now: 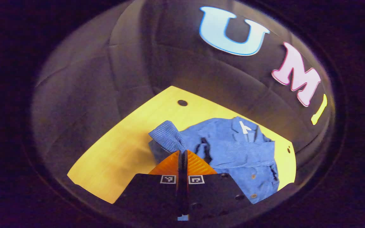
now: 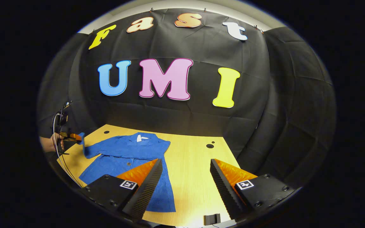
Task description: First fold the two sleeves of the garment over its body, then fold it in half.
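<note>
A blue corduroy jacket [image 1: 236,152] lies on the yellow wooden table [image 1: 116,158], collar with a white tag toward the back wall. My left gripper [image 1: 182,152] is shut on the cuff of one sleeve [image 1: 166,136], which stands lifted above the tabletop. In the right gripper view the jacket [image 2: 128,155] lies at the left of the table [image 2: 192,171], and the left gripper [image 2: 74,137], held by a hand [image 2: 54,142], pulls its sleeve [image 2: 86,148] up at the far left. My right gripper [image 2: 185,171] hangs open over the table beside the jacket's hem, holding nothing.
Black cloth walls close the booth behind and on both sides. The table has small round holes [image 2: 210,146] near its back edge. A cable [image 2: 59,152] hangs from the left gripper. A small black object [image 2: 212,219] sits at the table's front edge.
</note>
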Demonstrator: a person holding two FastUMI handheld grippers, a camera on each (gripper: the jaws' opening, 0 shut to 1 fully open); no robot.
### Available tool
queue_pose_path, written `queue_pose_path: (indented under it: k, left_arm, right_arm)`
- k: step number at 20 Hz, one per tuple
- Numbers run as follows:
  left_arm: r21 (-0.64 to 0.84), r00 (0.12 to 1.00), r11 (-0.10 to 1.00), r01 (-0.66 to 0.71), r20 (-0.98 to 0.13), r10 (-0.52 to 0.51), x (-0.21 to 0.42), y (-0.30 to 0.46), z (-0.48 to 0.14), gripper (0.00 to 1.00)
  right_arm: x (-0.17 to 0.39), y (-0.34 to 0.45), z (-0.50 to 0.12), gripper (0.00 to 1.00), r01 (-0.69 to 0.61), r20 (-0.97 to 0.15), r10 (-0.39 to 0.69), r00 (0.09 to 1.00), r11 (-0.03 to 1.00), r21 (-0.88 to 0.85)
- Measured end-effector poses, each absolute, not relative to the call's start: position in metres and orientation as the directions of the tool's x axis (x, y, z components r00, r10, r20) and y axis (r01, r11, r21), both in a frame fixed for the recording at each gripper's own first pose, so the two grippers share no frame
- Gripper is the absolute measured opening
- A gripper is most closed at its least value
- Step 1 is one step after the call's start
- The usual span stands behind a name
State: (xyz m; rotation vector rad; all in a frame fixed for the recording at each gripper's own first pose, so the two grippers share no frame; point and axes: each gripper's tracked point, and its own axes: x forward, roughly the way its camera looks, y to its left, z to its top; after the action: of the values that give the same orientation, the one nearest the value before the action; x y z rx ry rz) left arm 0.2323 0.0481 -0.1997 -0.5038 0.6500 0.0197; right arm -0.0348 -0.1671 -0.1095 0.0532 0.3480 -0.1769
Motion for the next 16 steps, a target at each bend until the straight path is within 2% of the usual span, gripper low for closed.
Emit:
queue_pose_path:
  k: [3,6,10,11,12,14,16]
  left_arm:
    - [-0.504,0.81,0.864,0.025,-0.496,-0.313,0.262,-0.052,-0.154,0.0]
    - [-0.533,0.762,0.823,0.195,-0.447,-0.469,0.277,-0.141,-0.132,0.0]
    - [-0.552,0.699,0.765,0.331,-0.401,-0.592,0.292,-0.23,-0.115,0.0]
    - [-0.562,0.682,0.752,0.344,-0.4,-0.612,0.29,-0.246,-0.113,0.04]
    - [-0.578,0.663,0.731,0.364,-0.39,-0.639,0.293,-0.266,-0.111,0.32]
    - [-0.538,0.695,0.766,0.351,-0.399,-0.598,0.3,-0.272,-0.108,0.88]
    - [-0.469,0.733,0.813,0.346,-0.405,-0.546,0.297,-0.261,-0.11,0.84]
  right_arm:
    - [-0.028,-0.181,-0.108,0.97,0.181,-0.324,-0.167,0.931,0.983,0.014]
    - [-0.023,-0.196,-0.11,0.96,0.196,-0.322,-0.178,0.93,0.98,0.022]
    - [-0.028,-0.217,-0.112,0.96,0.233,-0.315,-0.219,0.923,0.972,0.006]
    - [-0.033,-0.221,-0.116,0.97,0.241,-0.324,-0.228,0.918,0.97,0.001]
    - [-0.036,-0.223,-0.12,0.96,0.248,-0.331,-0.235,0.914,0.969,-0.004]
    - [-0.038,-0.224,-0.124,0.97,0.254,-0.341,-0.237,0.91,0.967,0.005]
    - [-0.037,-0.22,-0.131,0.96,0.255,-0.358,-0.229,0.905,0.966,0.027]
